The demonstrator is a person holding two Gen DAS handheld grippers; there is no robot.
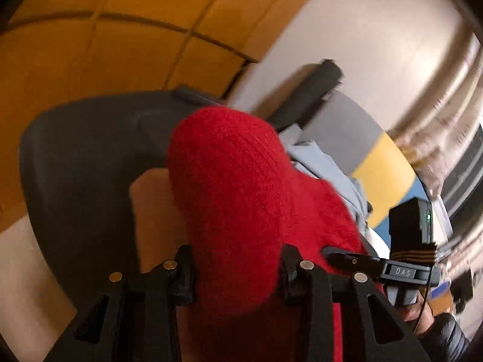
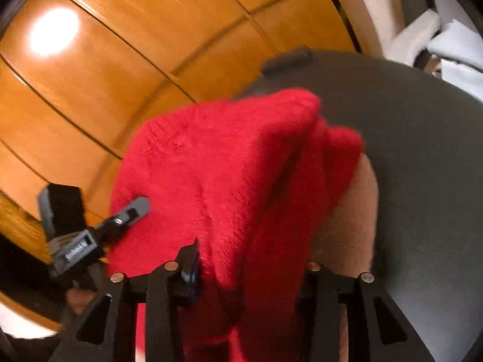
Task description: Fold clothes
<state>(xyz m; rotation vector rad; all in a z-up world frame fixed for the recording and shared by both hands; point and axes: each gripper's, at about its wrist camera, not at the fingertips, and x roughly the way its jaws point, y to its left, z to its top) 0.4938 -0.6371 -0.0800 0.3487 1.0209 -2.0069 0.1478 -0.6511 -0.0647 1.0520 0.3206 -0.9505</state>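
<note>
A red knitted garment (image 1: 241,181) bulges out from between the black fingers of my left gripper (image 1: 238,268), which is shut on it. The same red garment (image 2: 229,175) hangs in thick folds through my right gripper (image 2: 250,268); its left finger (image 2: 188,268) presses the knit and the right finger is hidden behind the cloth. Each view shows the other gripper close by: the right one's finger (image 1: 341,256) touches the garment's right edge, and the left one's finger (image 2: 135,208) lies on its left side. Both pictures are motion-blurred.
A dark grey curved surface (image 1: 75,157) with a tan patch (image 1: 151,199) lies below the garment. Orange wooden panels (image 2: 120,75) stand behind. A light blue cloth (image 1: 326,163) and a grey, yellow and blue object (image 1: 383,166) sit to the right. A person's dark sleeve (image 1: 446,335) shows.
</note>
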